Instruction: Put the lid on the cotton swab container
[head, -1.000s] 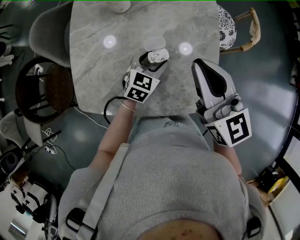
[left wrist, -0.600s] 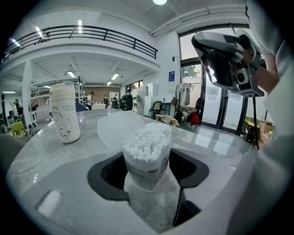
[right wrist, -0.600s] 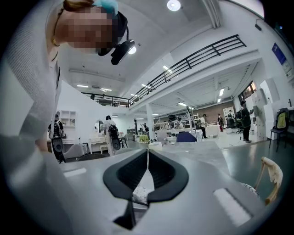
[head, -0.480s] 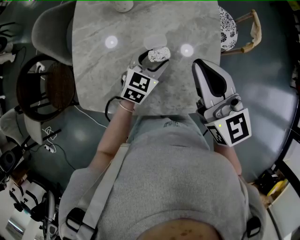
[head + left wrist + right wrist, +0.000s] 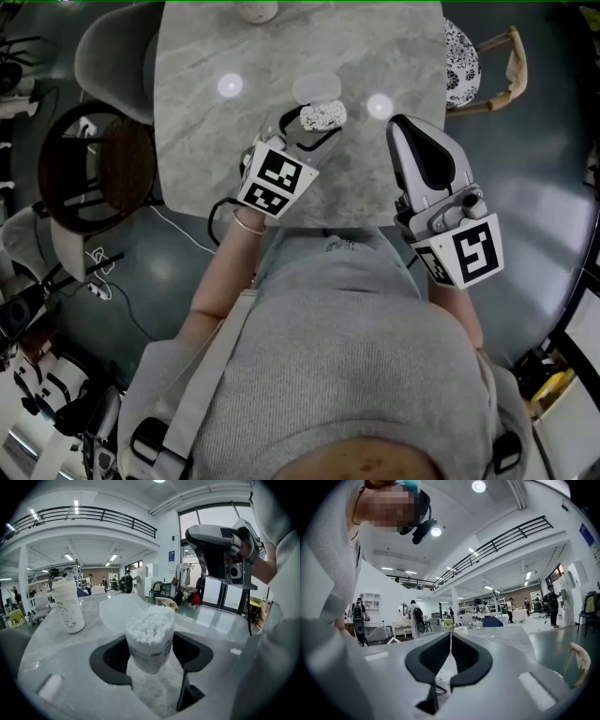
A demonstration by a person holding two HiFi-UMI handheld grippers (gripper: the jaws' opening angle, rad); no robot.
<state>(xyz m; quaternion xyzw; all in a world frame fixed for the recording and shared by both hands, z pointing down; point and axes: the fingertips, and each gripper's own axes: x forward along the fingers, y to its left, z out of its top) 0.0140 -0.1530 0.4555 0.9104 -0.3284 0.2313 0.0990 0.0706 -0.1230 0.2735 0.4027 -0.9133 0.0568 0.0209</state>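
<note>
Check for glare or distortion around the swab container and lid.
Head view: two lamp reflections glare on the table, flanking the pale lid, which blends into marble. Left gripper view: fisheye bending, yet swab container is sharp. Right gripper view: shows neither.

I'm looking at a big open hall, studio-like: mezzanine railing (image 5: pixel 93 513), ceiling strip lights (image 5: pixel 70 556), tall windows (image 5: pixel 211 520), marble bench (image 5: pixel 206 141), chair (image 5: pixel 108 47), people (image 5: pixel 553 603) beyond.

In the left tool (image 5: pixel 151 651) sits the cotton swab container (image 5: pixel 151 637) — lid (image 5: pixel 118 613) behind it, on the table (image 5: pixel 206 150).
</note>
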